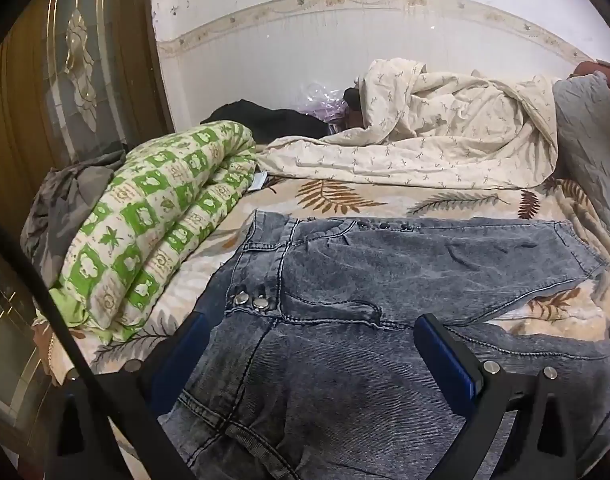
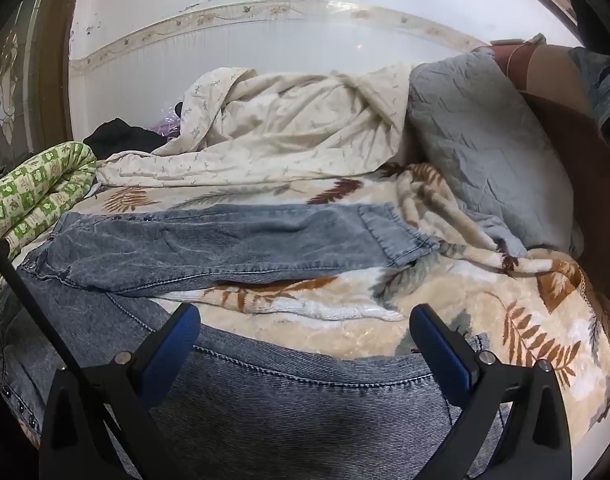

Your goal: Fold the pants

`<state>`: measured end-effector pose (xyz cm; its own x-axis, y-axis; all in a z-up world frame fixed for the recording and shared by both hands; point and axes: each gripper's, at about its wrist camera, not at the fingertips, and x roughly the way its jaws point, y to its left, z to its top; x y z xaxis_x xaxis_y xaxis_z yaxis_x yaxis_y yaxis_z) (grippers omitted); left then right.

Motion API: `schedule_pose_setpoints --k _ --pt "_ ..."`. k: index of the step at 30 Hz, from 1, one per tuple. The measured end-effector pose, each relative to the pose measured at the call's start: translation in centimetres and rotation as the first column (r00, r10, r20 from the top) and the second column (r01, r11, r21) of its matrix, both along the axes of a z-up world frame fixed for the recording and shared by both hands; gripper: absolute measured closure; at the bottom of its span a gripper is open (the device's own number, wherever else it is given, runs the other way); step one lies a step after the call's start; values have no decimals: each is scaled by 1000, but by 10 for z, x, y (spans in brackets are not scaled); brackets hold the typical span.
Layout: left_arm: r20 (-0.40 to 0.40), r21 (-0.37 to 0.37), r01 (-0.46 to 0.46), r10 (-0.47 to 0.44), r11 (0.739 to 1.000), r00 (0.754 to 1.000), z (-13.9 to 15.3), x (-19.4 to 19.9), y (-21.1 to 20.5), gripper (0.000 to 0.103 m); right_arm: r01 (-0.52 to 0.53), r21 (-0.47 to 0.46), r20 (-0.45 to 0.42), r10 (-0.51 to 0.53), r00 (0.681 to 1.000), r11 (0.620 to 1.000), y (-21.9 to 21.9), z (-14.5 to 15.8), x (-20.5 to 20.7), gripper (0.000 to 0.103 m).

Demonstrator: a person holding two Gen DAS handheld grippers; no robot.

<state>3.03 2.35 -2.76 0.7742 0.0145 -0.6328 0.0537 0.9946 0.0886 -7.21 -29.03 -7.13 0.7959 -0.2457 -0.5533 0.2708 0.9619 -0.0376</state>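
Left wrist view: left gripper [image 1: 305, 354] spread wide, nothing pinched, blue pads [image 1: 449, 360] hovering over the waistband end of the grey denim pants [image 1: 385, 272]. Pants lie flat on the leaf-print bedspread [image 1: 345, 196], waistband toward the bed's left side, snap buttons [image 1: 249, 301] just ahead of the left finger. One leg runs rightward across the middle of the bed; the other passes under the gripper toward the near edge. Left side is crowded: rolled green-and-white quilt [image 1: 157, 220] sits just beside the waistband, grey cloth [image 1: 65, 204] piled behind it by the wooden door [image 1: 45, 80]. Far edge is blocked by a crumpled cream duvet [image 1: 425, 136], with a black garment [image 1: 265, 120] against the wall [image 1: 265, 52]. Bare bedspread shows only in a strip between duvet and pants.

Right wrist view: right gripper [image 2: 305, 344] also released, jaws wide, nothing between them. It sits above the near leg's hem area; that leg's seam edge curves across just below the fingertips. Far leg [image 2: 245, 240] ends at a cuff [image 2: 393, 236] mid-bed. Between the two legs is a wedge of bare bedspread [image 2: 345, 312]. Right of the cuff the bedspread is rumpled but uncovered out to the bed's right edge. Grey pillow [image 2: 485, 140] fills the far right corner.
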Motion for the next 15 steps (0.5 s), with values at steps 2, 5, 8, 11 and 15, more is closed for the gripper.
schedule_pose_setpoints --k 2,5,8,11,15 --pt "-6 -2 2 -2 1000 1000 -4 2 0 0 3 5 -4 -3 1000 1000 0 -2 2 0" --pt "-13 -3 2 -2 1000 1000 -8 6 1 0 6 5 -10 -6 1000 1000 1 -4 6 0" --pt "-13 -1 2 -2 1000 1000 -10 7 1 0 2 1 -17 -2 1000 1000 2 -6 9 0" --pt "-13 0 3 -3 1000 1000 -12 8 2 0 -3 -6 -19 3 1000 1000 4 -7 10 0" --pt "-13 -5 6 -6 1000 1000 -13 8 2 0 -3 -8 -20 3 1000 1000 4 -6 10 0"
